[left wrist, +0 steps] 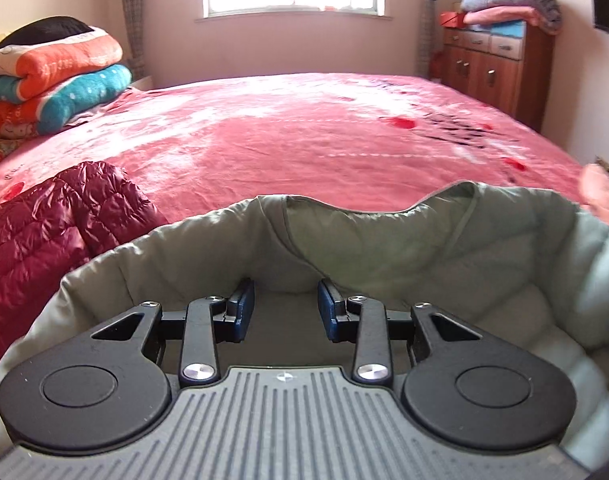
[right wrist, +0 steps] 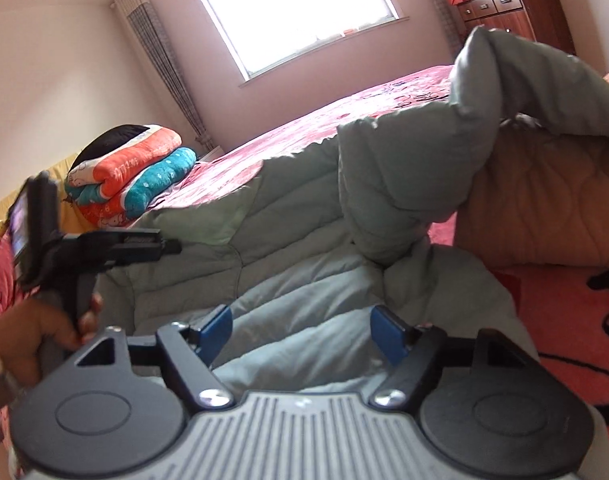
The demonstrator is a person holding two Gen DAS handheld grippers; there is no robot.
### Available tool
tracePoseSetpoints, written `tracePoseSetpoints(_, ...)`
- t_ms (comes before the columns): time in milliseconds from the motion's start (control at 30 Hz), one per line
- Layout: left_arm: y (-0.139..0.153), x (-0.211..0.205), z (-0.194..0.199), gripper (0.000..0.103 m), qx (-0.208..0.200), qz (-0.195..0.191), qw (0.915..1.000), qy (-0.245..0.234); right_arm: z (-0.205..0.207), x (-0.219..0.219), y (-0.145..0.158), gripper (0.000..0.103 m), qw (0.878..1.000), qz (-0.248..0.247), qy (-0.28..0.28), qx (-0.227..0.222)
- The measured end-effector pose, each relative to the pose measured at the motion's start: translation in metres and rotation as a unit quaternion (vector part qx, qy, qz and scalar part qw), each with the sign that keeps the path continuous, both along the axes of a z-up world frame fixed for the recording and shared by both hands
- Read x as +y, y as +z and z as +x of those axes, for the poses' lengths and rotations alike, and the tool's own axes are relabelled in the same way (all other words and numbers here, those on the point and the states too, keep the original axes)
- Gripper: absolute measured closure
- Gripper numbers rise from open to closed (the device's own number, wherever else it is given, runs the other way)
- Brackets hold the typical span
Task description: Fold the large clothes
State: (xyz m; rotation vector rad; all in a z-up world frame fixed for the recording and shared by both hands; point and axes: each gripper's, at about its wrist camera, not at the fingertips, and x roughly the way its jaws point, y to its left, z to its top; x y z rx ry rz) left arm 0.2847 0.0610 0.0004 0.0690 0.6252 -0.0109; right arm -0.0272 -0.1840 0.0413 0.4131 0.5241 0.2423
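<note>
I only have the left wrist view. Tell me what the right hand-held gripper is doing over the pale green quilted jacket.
Observer: The right hand-held gripper hangs over the pale green quilted jacket with its jaws wide apart, pinching nothing.
Operator: Report the jacket's right side.
Observer: A fold of it stands raised there, with tan quilted fabric showing below.
Operator: Describe the left hand-held gripper from outside.
Observer: A hand grips its handle. The left hand-held gripper points at the jacket's left edge.
</note>
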Motion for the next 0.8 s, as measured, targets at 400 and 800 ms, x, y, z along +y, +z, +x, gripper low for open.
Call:
tracePoseSetpoints(400,-0.061,-0.003,0.046,0.056,0.026,0.033,0.9985,0.037,0.005,-0.002,-0.005,0.026,1.000,0.005,0.000,0.029)
tracePoseSetpoints(800,0.002,0.004,-0.003,0.047,-0.029,0.008,0.9994,0.018,-0.003,-0.005,0.017,0.025,1.000,0.006,-0.019,-0.016)
